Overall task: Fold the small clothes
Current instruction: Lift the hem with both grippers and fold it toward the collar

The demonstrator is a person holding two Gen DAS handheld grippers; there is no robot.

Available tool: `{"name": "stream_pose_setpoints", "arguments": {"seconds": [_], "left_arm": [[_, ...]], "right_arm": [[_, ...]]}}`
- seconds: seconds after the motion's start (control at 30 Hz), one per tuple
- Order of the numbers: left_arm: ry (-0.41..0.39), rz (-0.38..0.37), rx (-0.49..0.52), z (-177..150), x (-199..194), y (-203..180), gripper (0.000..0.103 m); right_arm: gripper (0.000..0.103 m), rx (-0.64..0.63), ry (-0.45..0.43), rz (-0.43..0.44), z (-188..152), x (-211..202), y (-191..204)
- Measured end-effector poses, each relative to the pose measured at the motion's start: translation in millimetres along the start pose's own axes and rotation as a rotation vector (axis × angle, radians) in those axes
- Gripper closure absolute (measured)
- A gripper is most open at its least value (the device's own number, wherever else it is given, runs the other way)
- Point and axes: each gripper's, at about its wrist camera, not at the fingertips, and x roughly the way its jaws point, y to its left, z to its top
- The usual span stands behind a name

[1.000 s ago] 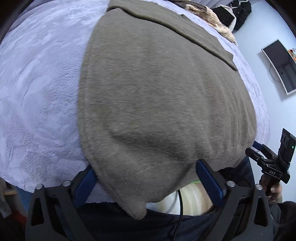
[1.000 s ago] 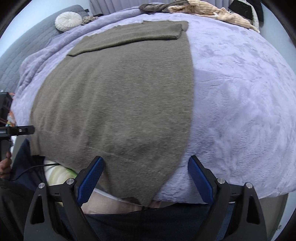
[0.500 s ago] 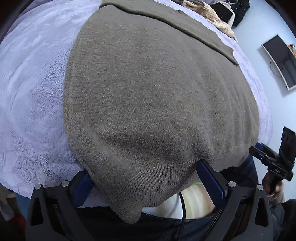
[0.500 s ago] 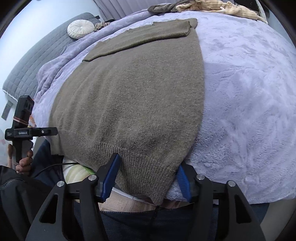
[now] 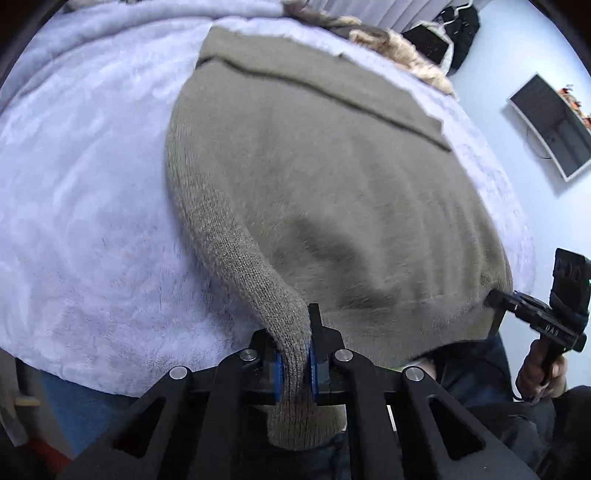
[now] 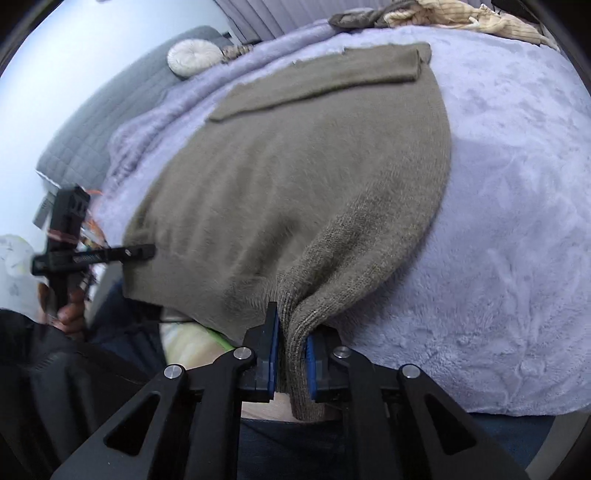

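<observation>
Two pairs of tongs, two corners, and both are clenched on the hem! The left tongs pinch the near left corner of the olive-brown sweater, a tongue of ribbed knit hanging out below the blue pads. The right tongs have the opposite near corner bunched between theirs. The sweater lies spread flat on the lavender fleece blanket covering the bed, its near hem drooping over the edge towards the person, with a sleeve already folded across the far end.

Looks like the set-up for carrying the hem up and over to the far end. Here is the danger, as I judge it: each grip holds a gathered wad, and I cannot tell whether both layers are caught. If one slips free on the lift, the fold comes out lopsided. That fluffy blanket may cling to the knit and drag wrinkles along. Lift unevenly, one side ahead of the other, and the folded sleeve could get tugged out of place. A heap of other clothes waits at the far side.
</observation>
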Motion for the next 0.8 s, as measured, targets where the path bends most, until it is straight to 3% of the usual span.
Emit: {"name": "stream_pose_setpoints", "arguments": {"seconds": [0.13,0.2,0.4,0.53,0.7,0.8], "left_arm": [[-0.125,-0.057,0.029,13,-34,-1,0.092],[-0.131,-0.054,0.014,22,-30,6,0.092],[0.017,-0.118,-0.132,29,25,38,0.092],[-0.025,-0.086,-0.107,25,12,28,0.092],[-0.122,-0.096,-0.036,19,-26,11,0.092],[-0.178,-0.102,-0.064,26,-46,17,0.092]], "right_arm": [[0.091,0.047,-0.139,0.096,20,-38,-5],[0.091,0.072,-0.179,0.123,29,-46,-12],[0.092,0.105,-0.129,0.068,41,-13,-30],[0.092,0.085,-0.116,0.042,44,-11,-25],[0.092,0.009,-0.143,0.084,49,-35,0],[0.092,0.007,-0.181,0.108,54,-52,4]]}}
